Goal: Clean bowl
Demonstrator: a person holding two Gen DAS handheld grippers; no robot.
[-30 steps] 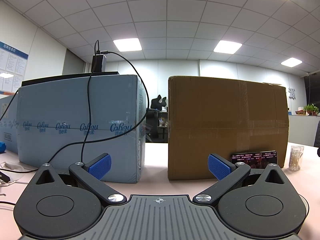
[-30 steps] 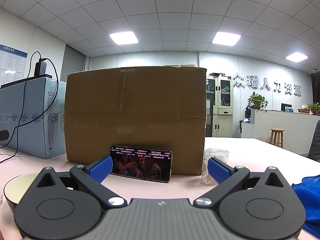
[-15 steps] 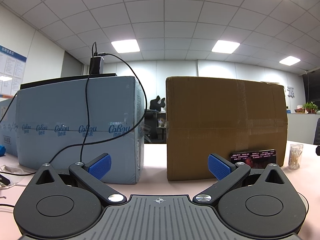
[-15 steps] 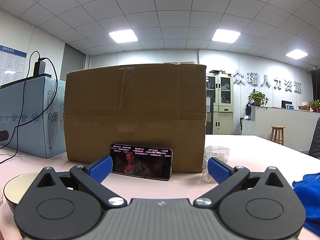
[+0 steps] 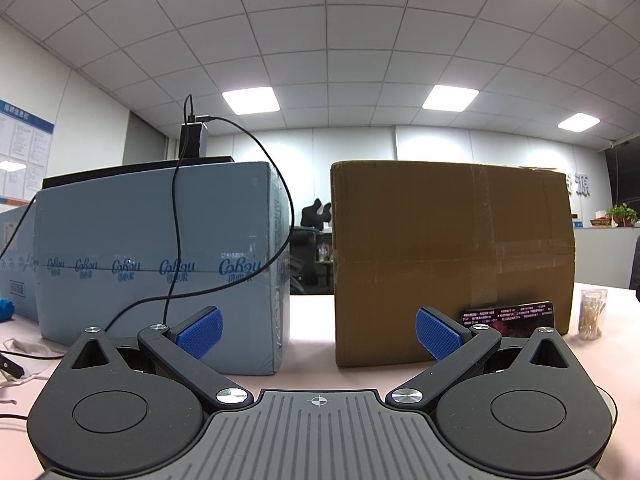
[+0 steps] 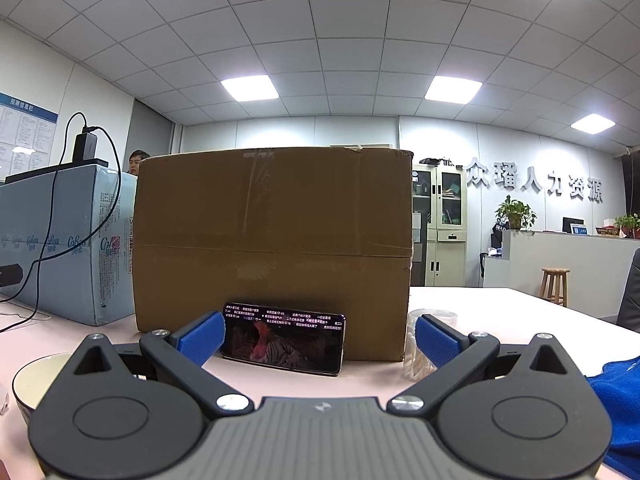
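A pale bowl [image 6: 34, 376] sits on the pink table at the lower left of the right wrist view, partly hidden behind my right gripper's body. A blue cloth [image 6: 618, 404] lies at the lower right. My right gripper [image 6: 318, 340] is open and empty, level with the table, between bowl and cloth. My left gripper [image 5: 318, 330] is open and empty, facing the gap between two boxes. The bowl does not show clearly in the left wrist view.
A brown cardboard box [image 6: 272, 248] stands ahead with a phone [image 6: 282, 338] leaning on it. A blue-grey box [image 5: 160, 264] with a black cable [image 5: 176, 240] stands to the left. A clear jar of cotton swabs [image 5: 591, 314] sits right of the brown box.
Both views have tilted up slightly, so the boxes sit a little lower in frame. Both grippers stay open and empty.
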